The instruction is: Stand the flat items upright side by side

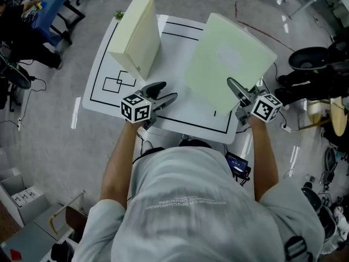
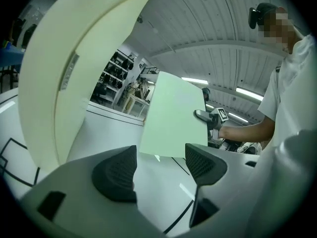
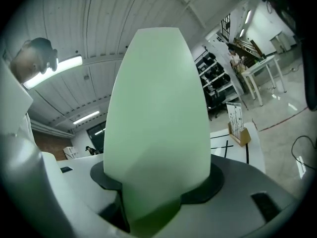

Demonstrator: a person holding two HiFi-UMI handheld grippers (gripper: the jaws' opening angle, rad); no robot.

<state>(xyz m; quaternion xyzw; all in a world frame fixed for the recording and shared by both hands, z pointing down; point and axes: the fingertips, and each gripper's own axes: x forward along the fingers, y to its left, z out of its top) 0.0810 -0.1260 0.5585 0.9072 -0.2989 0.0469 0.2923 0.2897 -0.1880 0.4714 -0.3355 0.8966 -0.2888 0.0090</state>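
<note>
A thick cream box (image 1: 136,34) stands upright on the left half of the white table (image 1: 180,113); the left gripper view has it looming close on the left (image 2: 74,68). My left gripper (image 1: 169,90) hovers just right of the box's near bottom corner, its jaws open and empty (image 2: 161,165). A flat pale green item (image 1: 226,61) is lifted off the table and tilted, its lower right edge in my right gripper (image 1: 235,89). In the right gripper view both pads press on the green item (image 3: 158,118), which fills the middle of that view. The same item shows beyond the left jaws (image 2: 173,118).
Black lines mark rectangles on the table top (image 1: 117,83). A small wooden card stand (image 3: 237,128) sits at the table's far end. On the floor are a black chair and clutter (image 1: 313,59) at right, a blue table (image 1: 49,4) at upper left, and boxes (image 1: 22,198) at lower left.
</note>
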